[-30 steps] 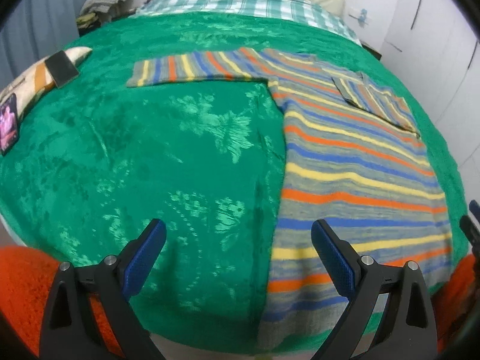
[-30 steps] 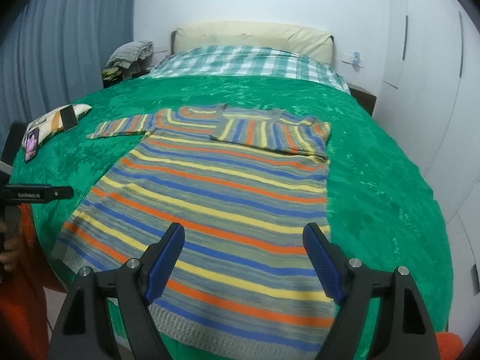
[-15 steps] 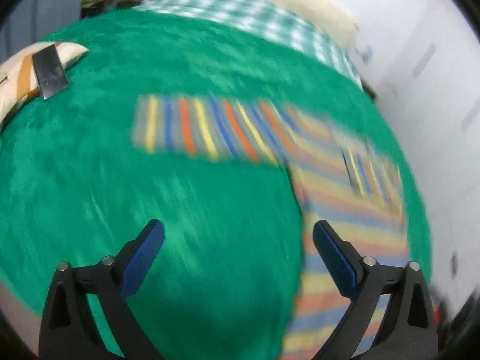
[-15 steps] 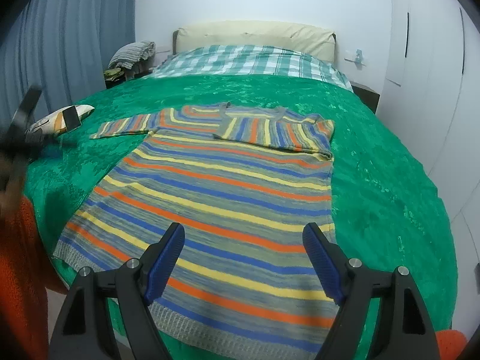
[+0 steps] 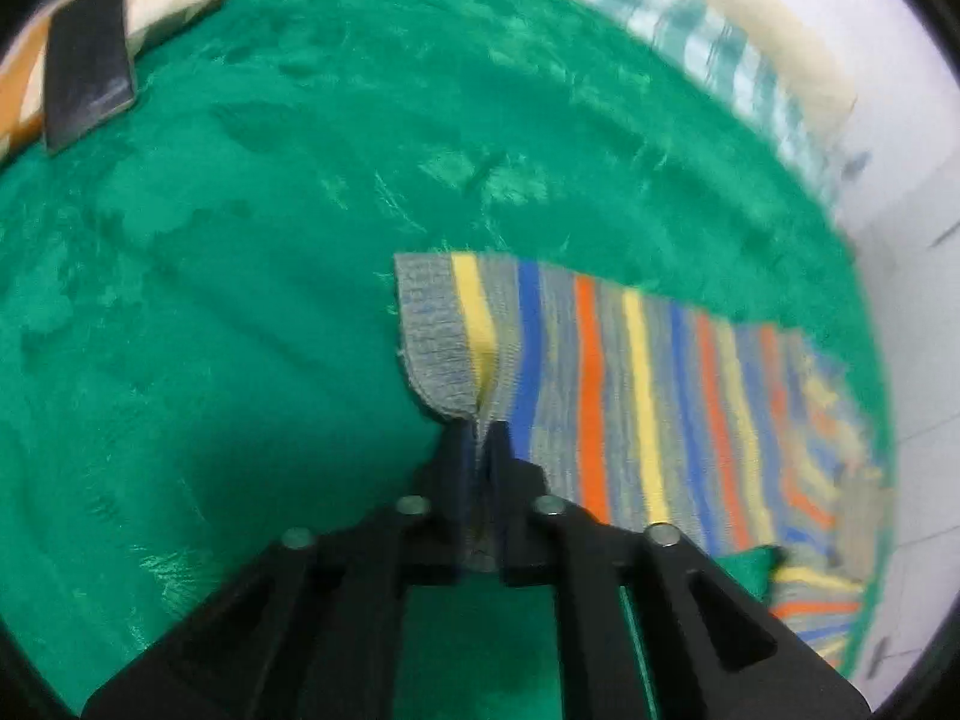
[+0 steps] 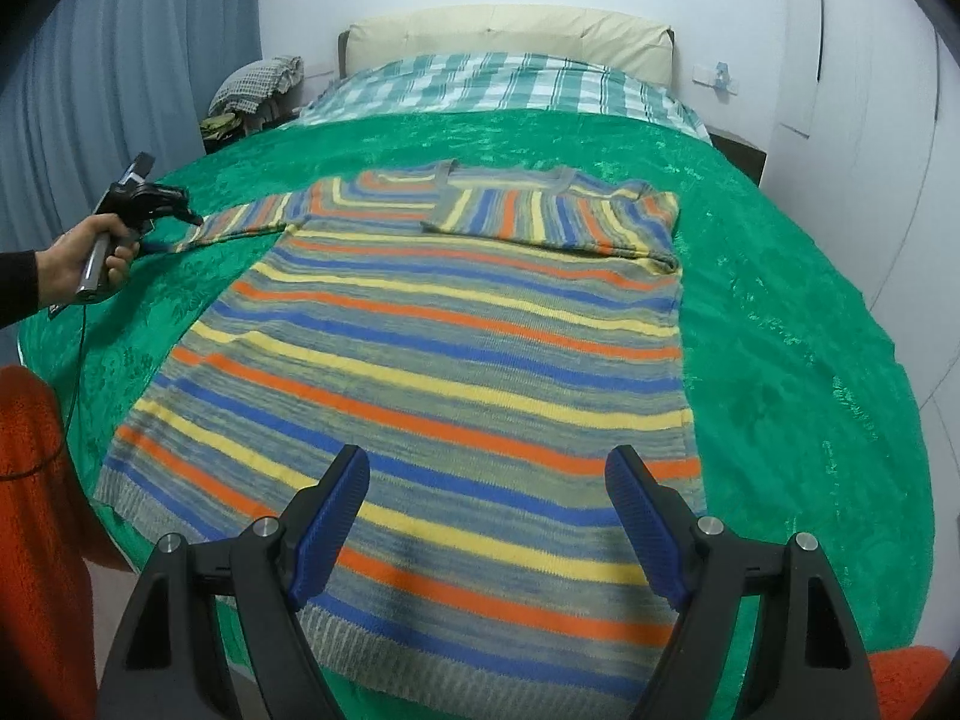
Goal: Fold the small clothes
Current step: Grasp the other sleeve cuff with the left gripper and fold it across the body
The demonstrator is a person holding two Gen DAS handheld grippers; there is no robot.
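Left hand-held gripper (image 5: 480, 438) now moved up bed (image 6: 780, 300) to sleeve (image 5: 600, 372); fingers, spread wide a second ago, now pressed together, cuff pinched between them. Sleeve edge seen lifted slightly. Right hand-held gripper (image 6: 486, 516) unchanged: held spread above sweater (image 6: 450, 360) hem, nothing gripped. Sweater laid flat on green bedspread (image 6: 780, 324), other sleeve already folded across chest. No containers seen.

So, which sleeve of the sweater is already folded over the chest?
The sleeve on the right; it lies across the sweater. The other sleeve stretches out, its cuff pinched by the left gripper.
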